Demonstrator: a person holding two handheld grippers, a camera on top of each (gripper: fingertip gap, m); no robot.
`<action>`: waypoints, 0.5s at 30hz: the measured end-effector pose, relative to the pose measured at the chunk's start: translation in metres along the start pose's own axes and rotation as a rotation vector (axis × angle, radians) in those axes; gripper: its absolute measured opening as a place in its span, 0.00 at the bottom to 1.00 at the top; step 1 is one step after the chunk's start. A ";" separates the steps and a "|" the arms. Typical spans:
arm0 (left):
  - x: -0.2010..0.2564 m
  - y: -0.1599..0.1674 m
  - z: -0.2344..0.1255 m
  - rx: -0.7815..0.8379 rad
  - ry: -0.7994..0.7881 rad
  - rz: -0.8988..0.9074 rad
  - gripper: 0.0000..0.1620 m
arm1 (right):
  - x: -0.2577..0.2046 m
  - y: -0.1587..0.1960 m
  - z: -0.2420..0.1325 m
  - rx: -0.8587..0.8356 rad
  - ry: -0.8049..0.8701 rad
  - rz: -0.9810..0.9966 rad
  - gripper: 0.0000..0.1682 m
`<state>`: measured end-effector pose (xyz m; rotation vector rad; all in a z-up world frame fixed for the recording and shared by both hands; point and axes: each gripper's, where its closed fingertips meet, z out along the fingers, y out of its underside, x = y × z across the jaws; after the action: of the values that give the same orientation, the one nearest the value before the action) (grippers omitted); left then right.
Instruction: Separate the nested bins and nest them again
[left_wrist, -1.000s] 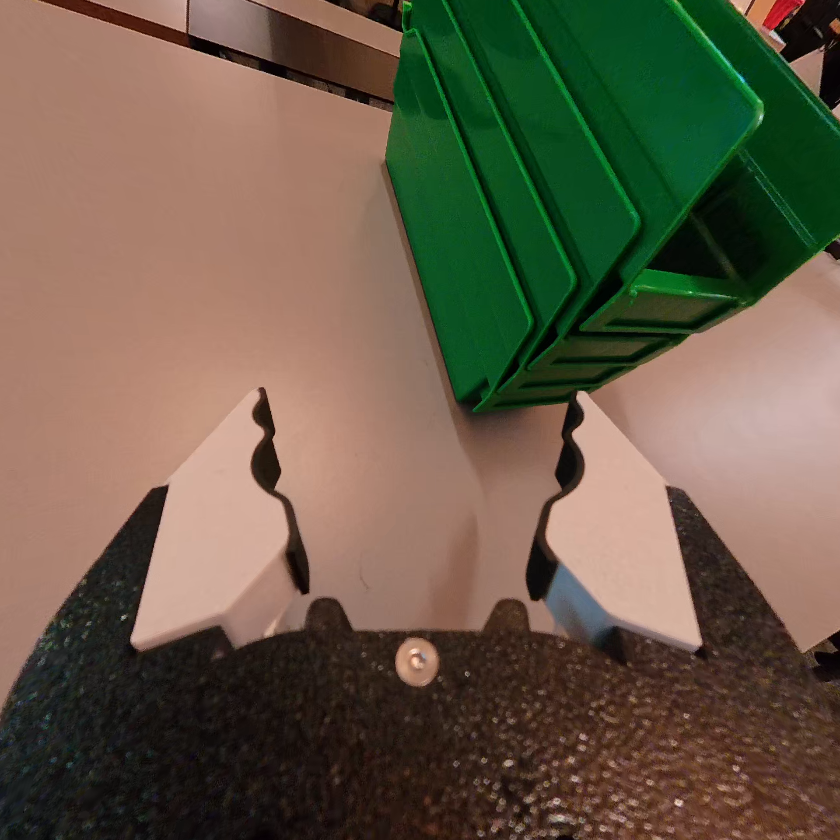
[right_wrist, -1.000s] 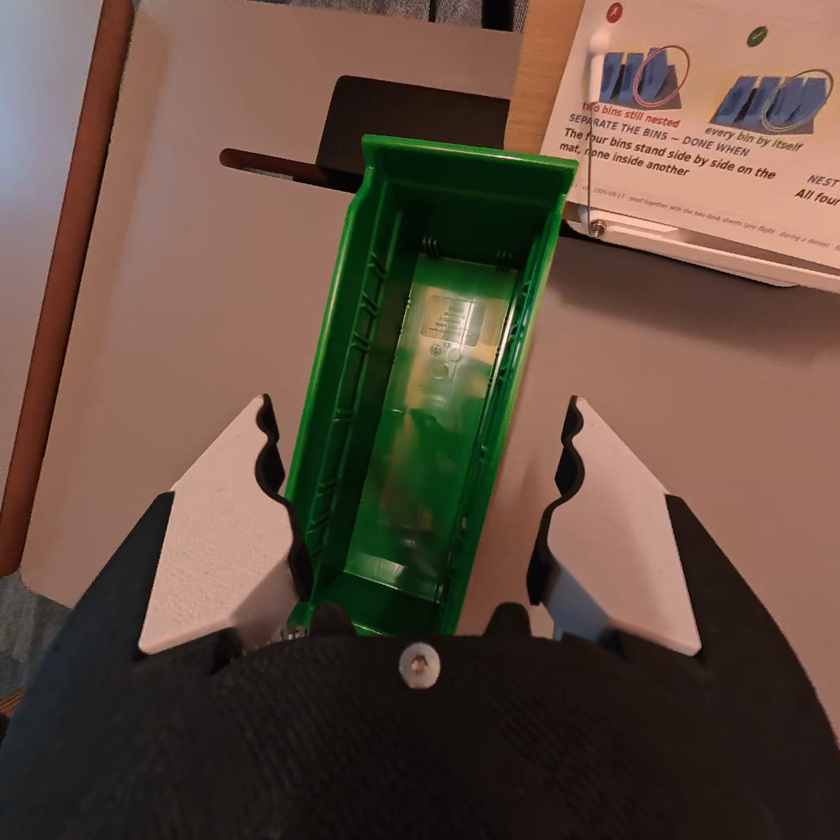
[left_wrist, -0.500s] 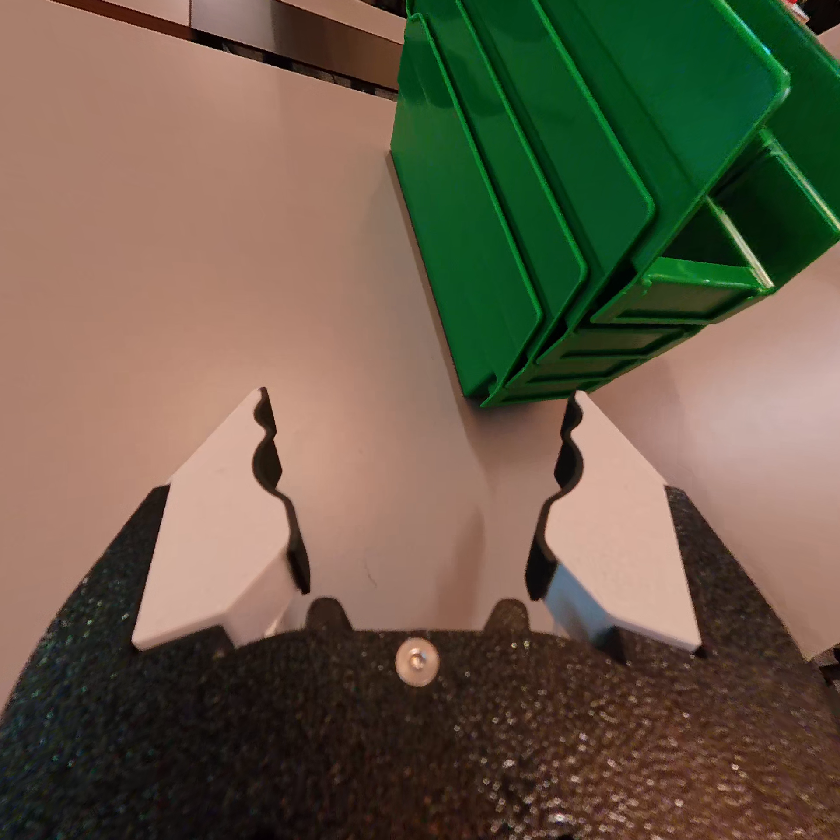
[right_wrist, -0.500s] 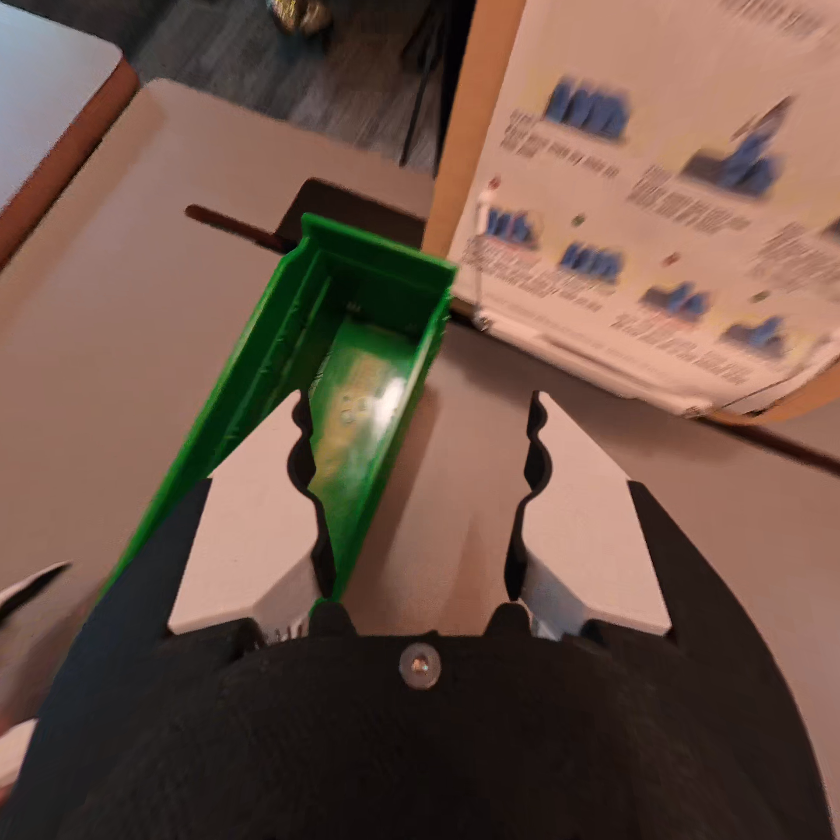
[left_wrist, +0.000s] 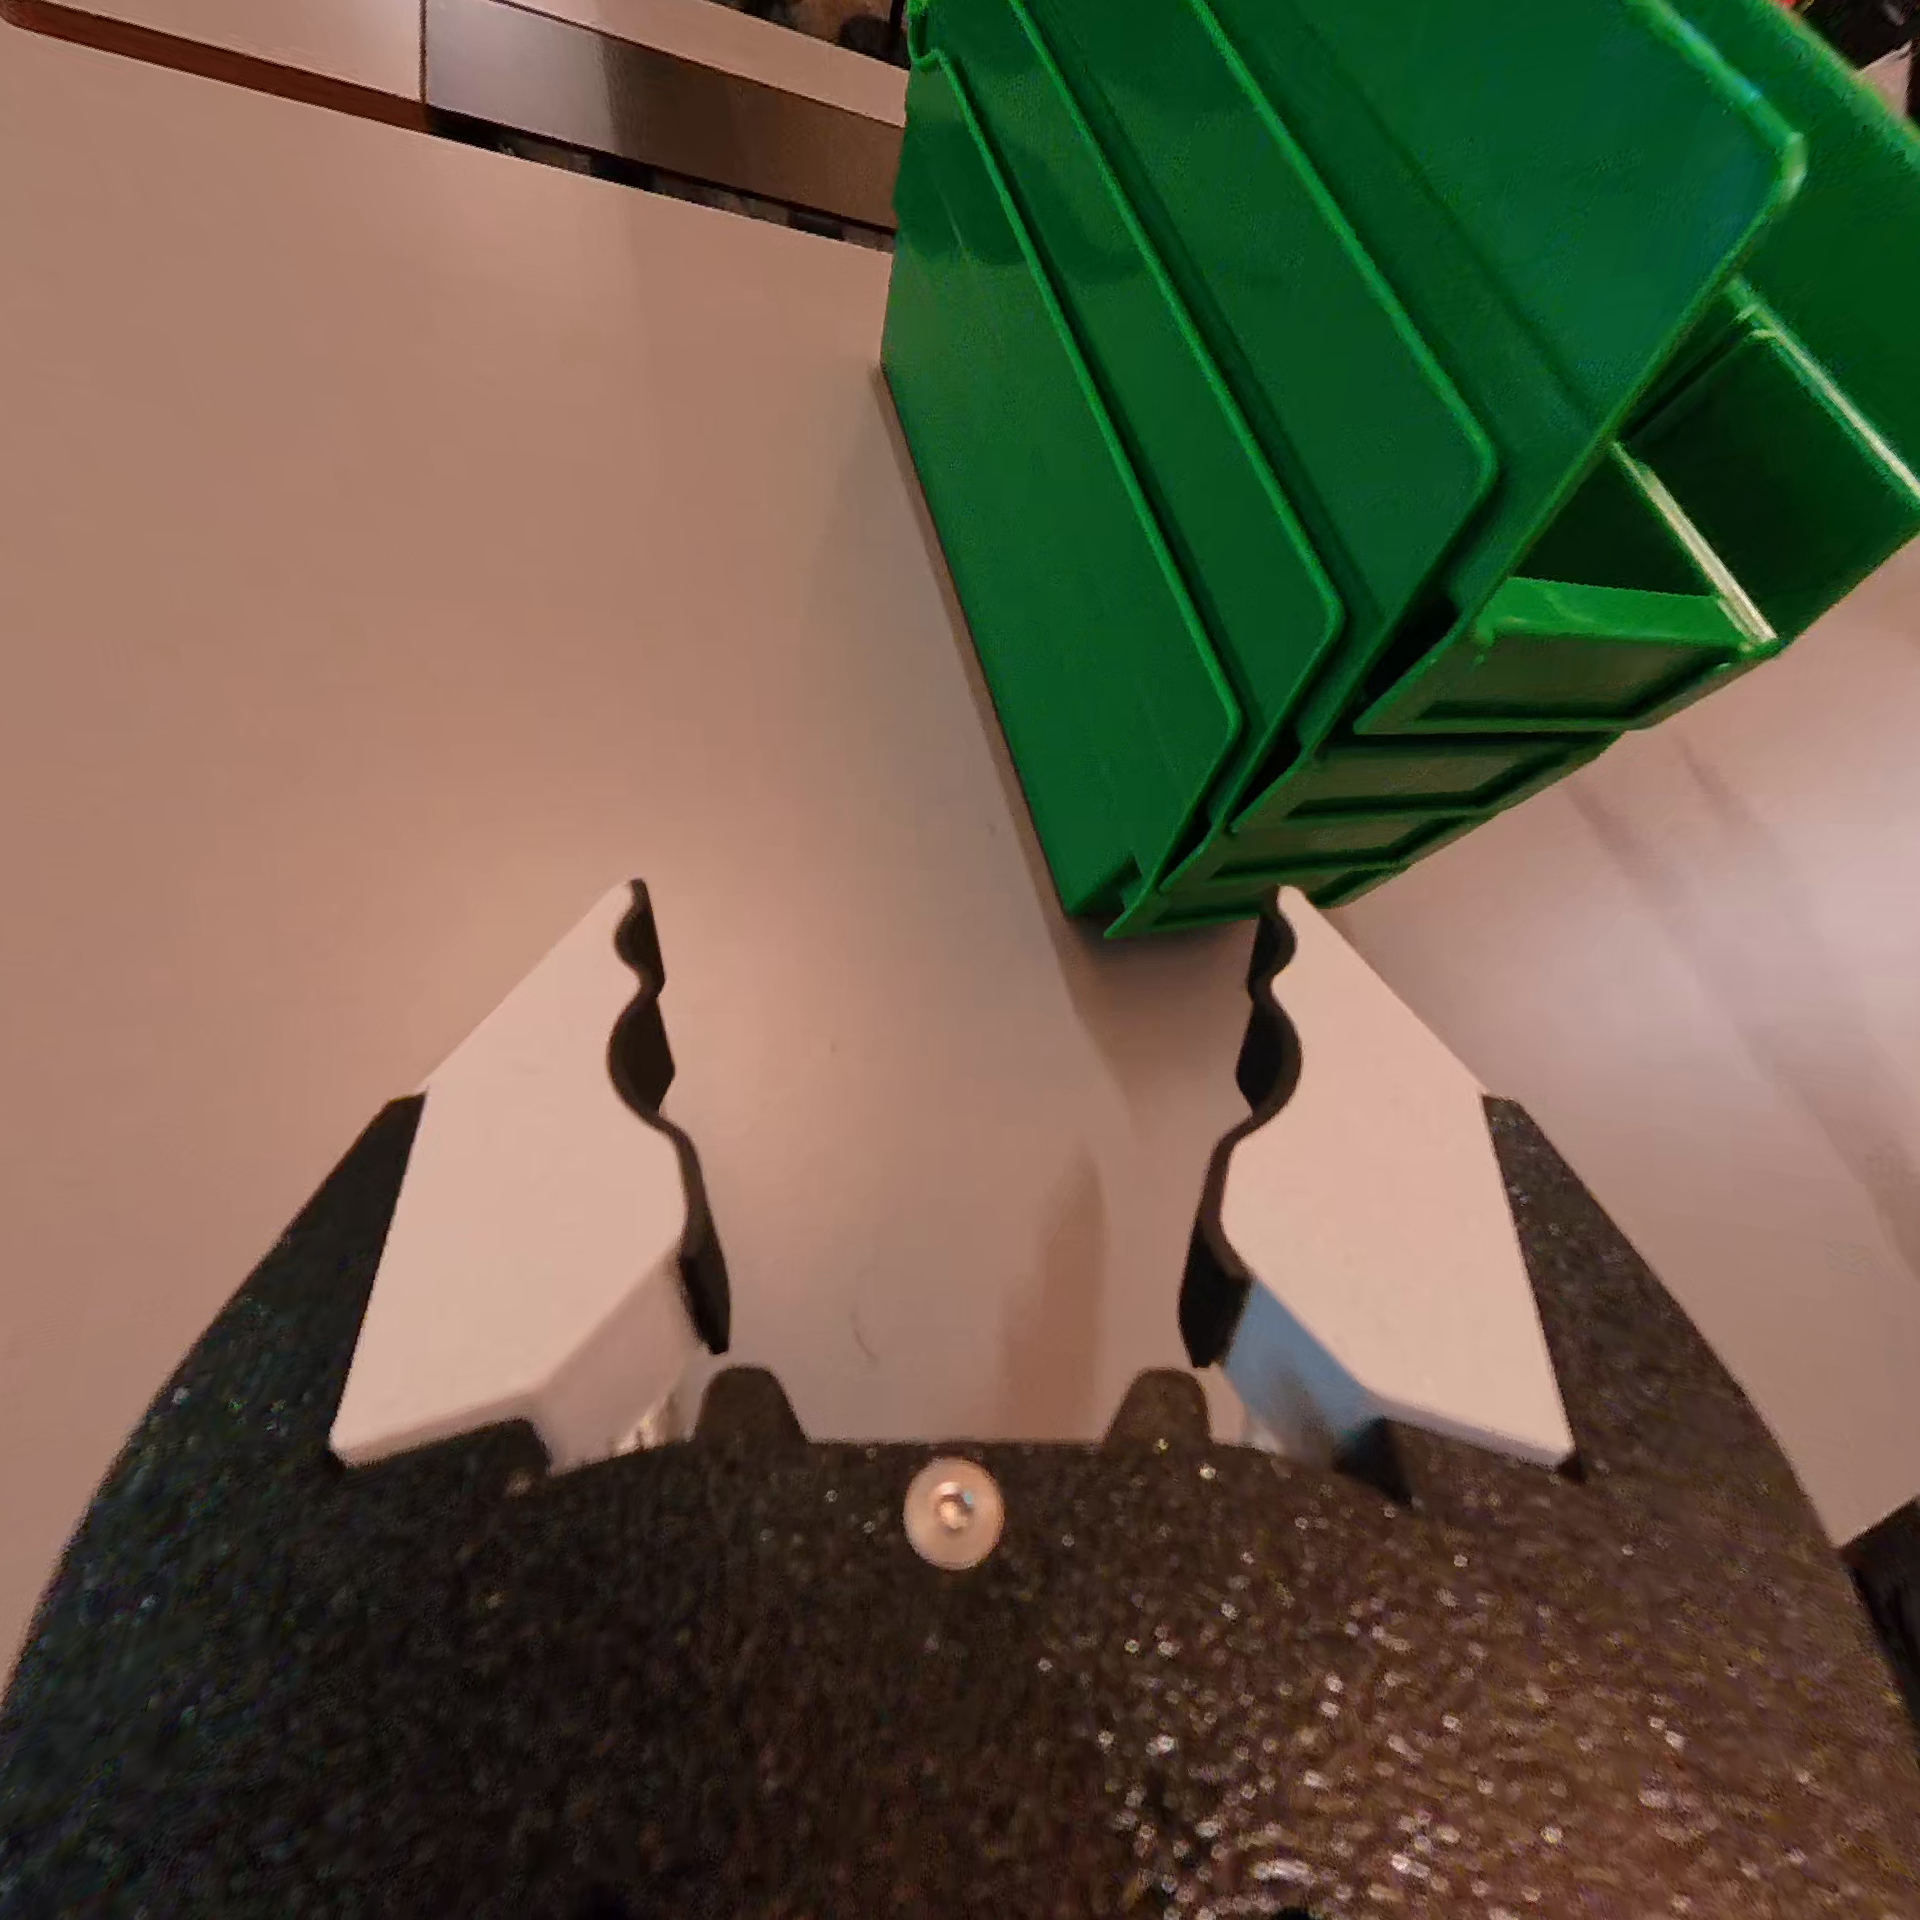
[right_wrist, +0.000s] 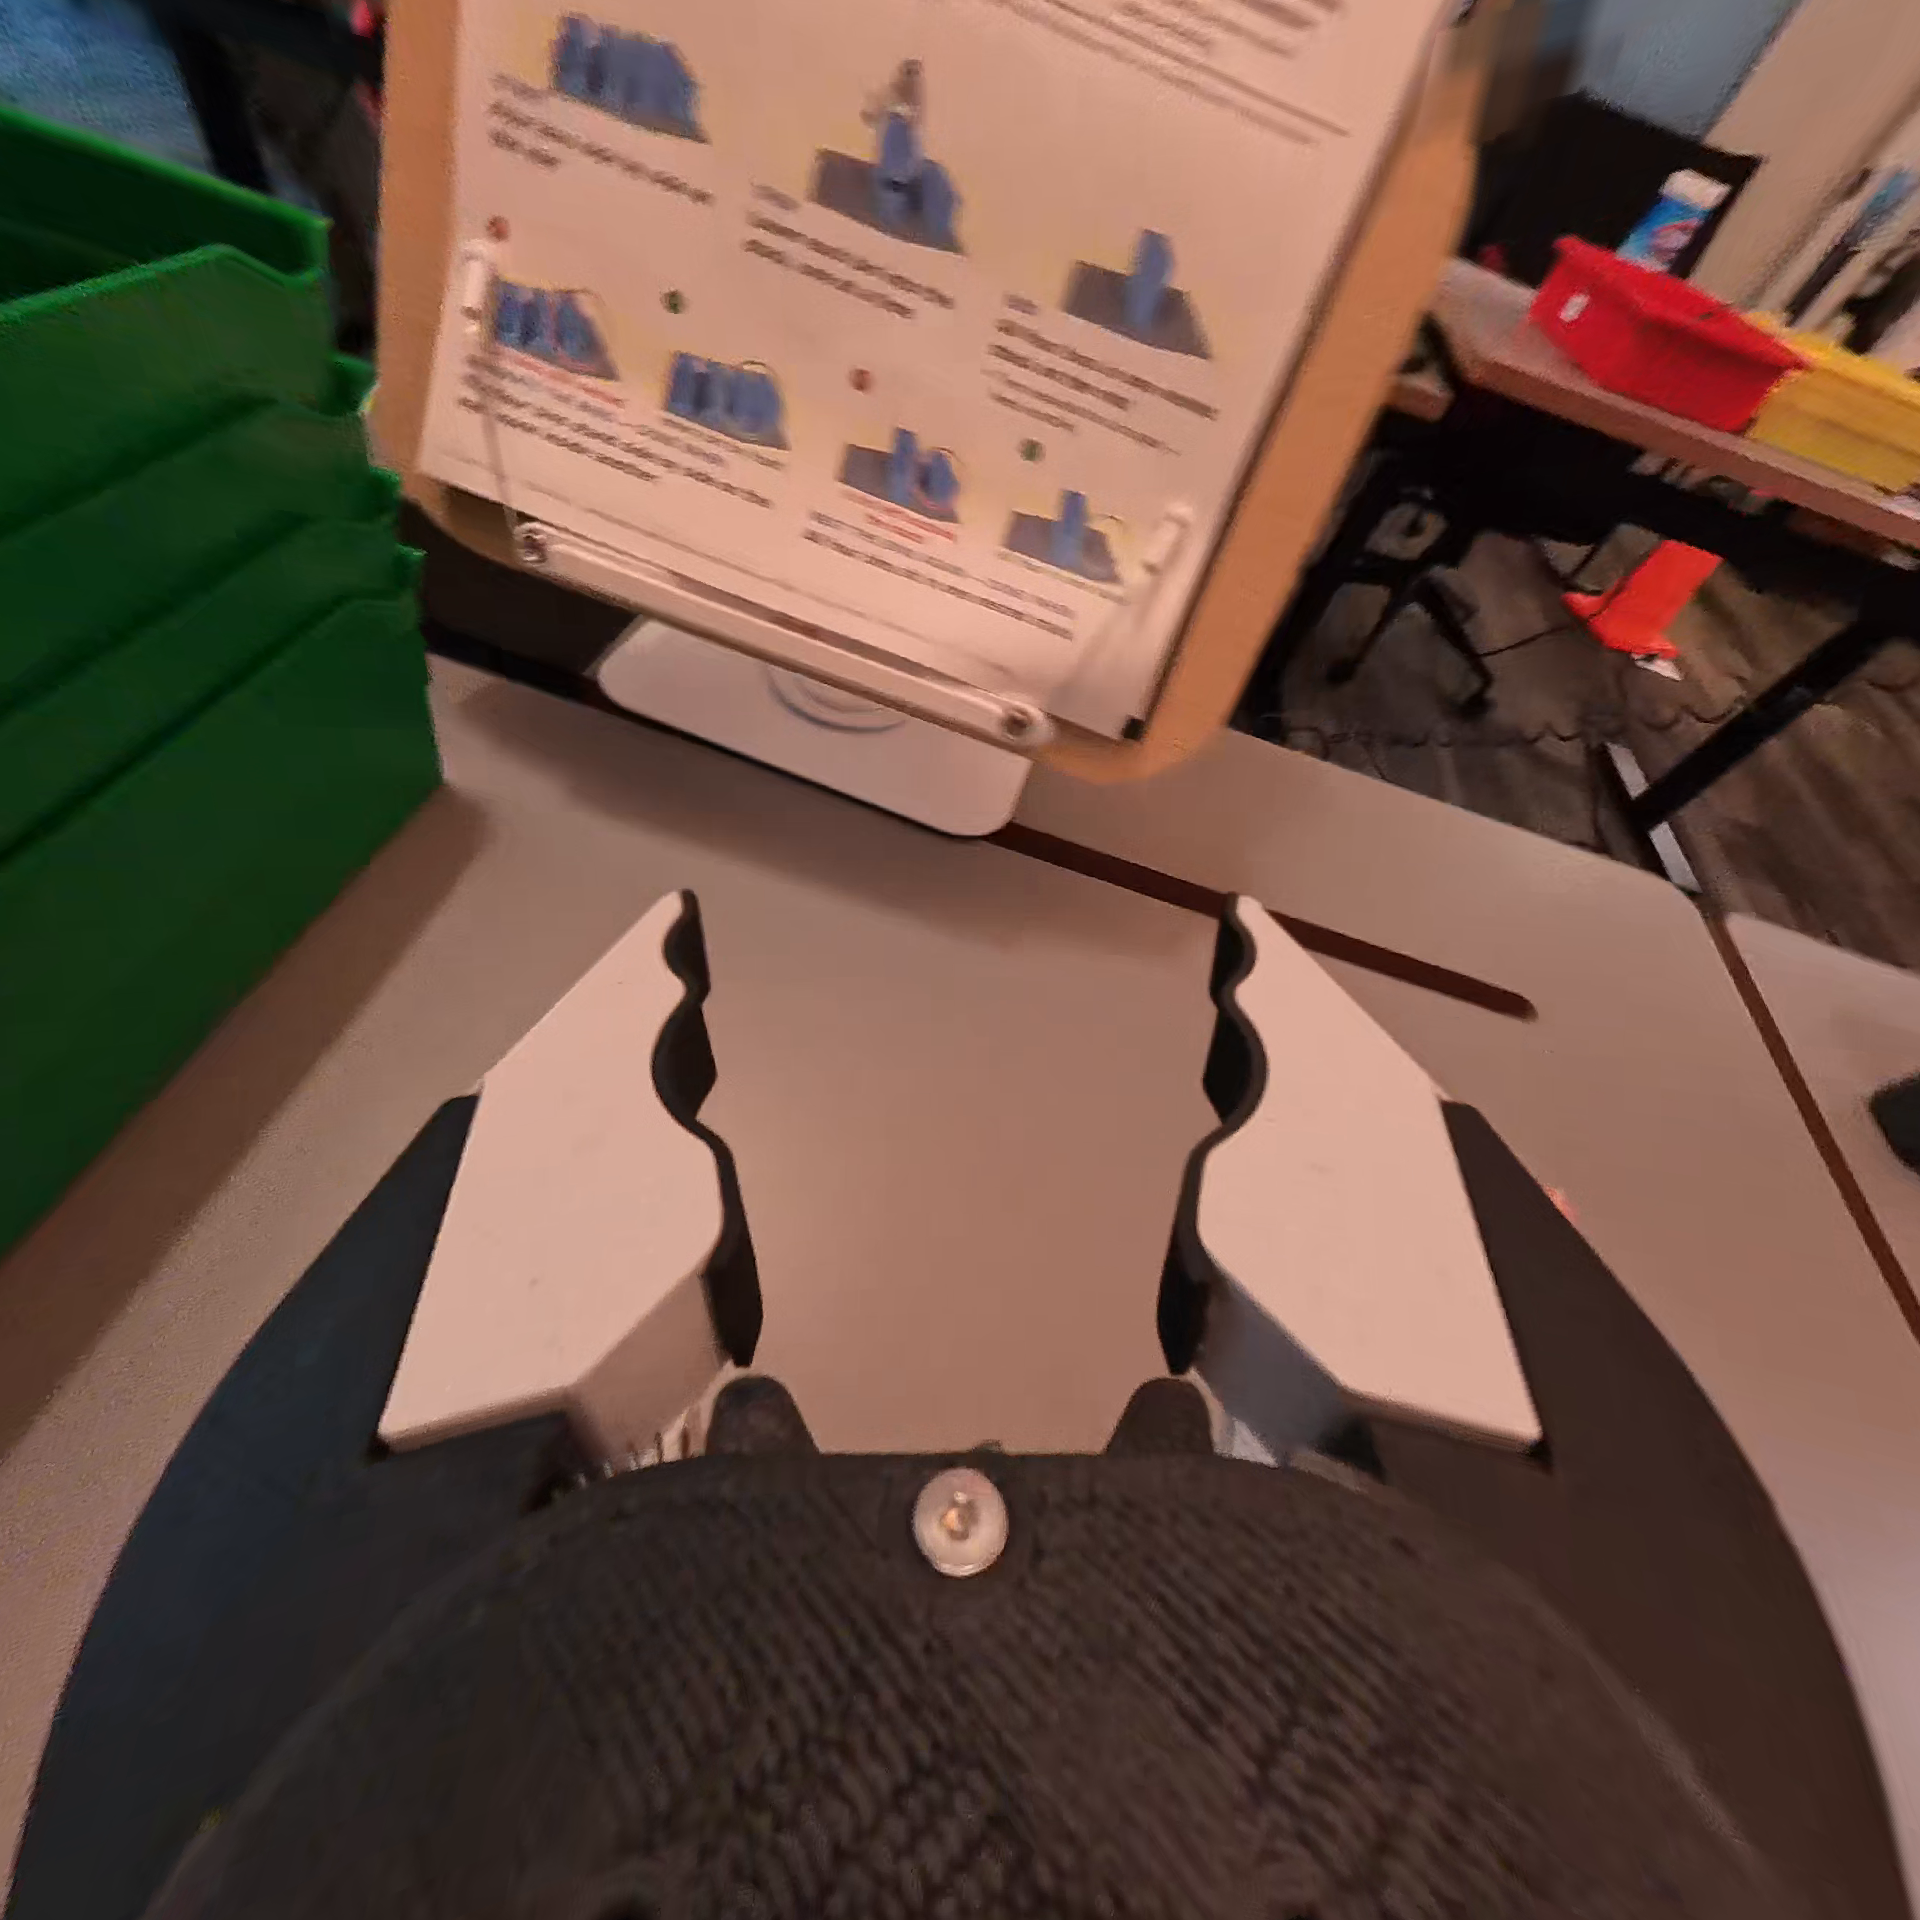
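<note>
Several green bins stand nested in one stack (left_wrist: 1299, 436) on the grey table (left_wrist: 416, 623), up and to the right in the left wrist view. My left gripper (left_wrist: 951, 914) is open and empty, and its right fingertip (left_wrist: 1273, 940) is just below the stack's near corner. The same stack (right_wrist: 187, 623) fills the left edge of the right wrist view. My right gripper (right_wrist: 956, 925) is open and empty above bare table, to the right of the stack.
An upright instruction board (right_wrist: 883, 312) on a white base (right_wrist: 831, 748) stands behind the right gripper. A dark seam (right_wrist: 1299, 935) crosses the table. Farther off at right is another table with a red bin (right_wrist: 1662, 332) and a yellow one (right_wrist: 1849, 426).
My right gripper has left the bin it straddled, narrowed its jaws and swung right, away from the stack. My left gripper has closed slightly and stayed near the stack's corner.
</note>
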<state>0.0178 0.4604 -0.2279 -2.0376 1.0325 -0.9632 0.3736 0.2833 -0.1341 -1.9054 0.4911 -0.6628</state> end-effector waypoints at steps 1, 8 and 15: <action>0.001 -0.001 -0.001 0.008 0.007 -0.002 0.68 | 0.012 0.010 -0.008 0.032 0.018 0.035 0.62; 0.000 -0.006 -0.003 0.086 0.049 -0.041 0.65 | 0.058 0.087 -0.054 0.084 -0.027 0.241 0.69; -0.006 0.011 0.010 0.025 -0.008 -0.055 0.65 | 0.059 0.119 -0.073 0.108 -0.150 0.317 0.69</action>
<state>0.0193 0.4628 -0.2439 -2.0572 0.9597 -0.9909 0.3668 0.1502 -0.2054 -1.7115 0.6310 -0.3294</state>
